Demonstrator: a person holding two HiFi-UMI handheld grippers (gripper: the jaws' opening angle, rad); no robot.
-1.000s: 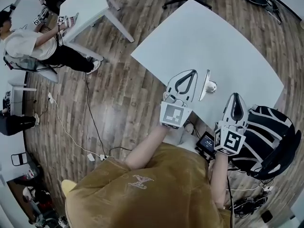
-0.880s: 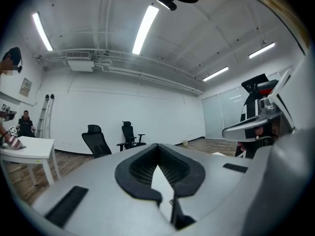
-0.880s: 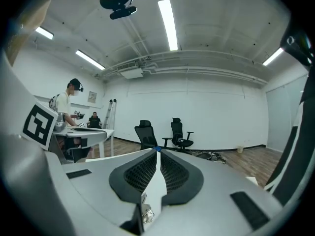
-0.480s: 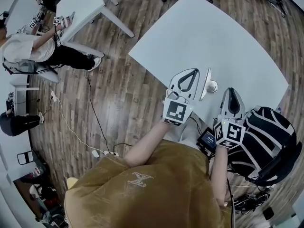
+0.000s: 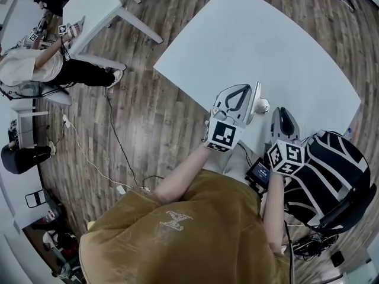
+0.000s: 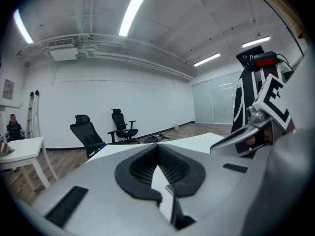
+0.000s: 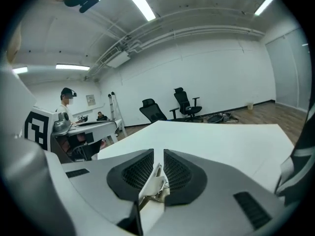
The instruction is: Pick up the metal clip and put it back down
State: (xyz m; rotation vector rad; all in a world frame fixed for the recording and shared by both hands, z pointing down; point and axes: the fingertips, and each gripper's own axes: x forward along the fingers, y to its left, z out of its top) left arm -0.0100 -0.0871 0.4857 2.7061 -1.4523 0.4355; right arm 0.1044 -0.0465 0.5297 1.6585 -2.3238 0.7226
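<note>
Since a second ago both grippers have sunk toward the near edge of the white table. In the head view the left gripper now sits right against a long silver piece with a round knob, where a clear gap showed before. The right gripper has drawn in closer to that piece from the other side.

In the right gripper view, the right gripper has its jaws a little apart, with a narrow slit between the ribbed black pads. They have just been opening. The metal clip stands in that slit, low between the jaws and leaning toward the left pad, with the tabletop pale beneath it. Whether a pad touches it, or whether it rests on the table, cannot be made out. The head view does not show the clip, because the gripper covers that spot.

In the left gripper view, the left gripper has its tips closed together, and only bare table shows through the hollow behind them.
</note>
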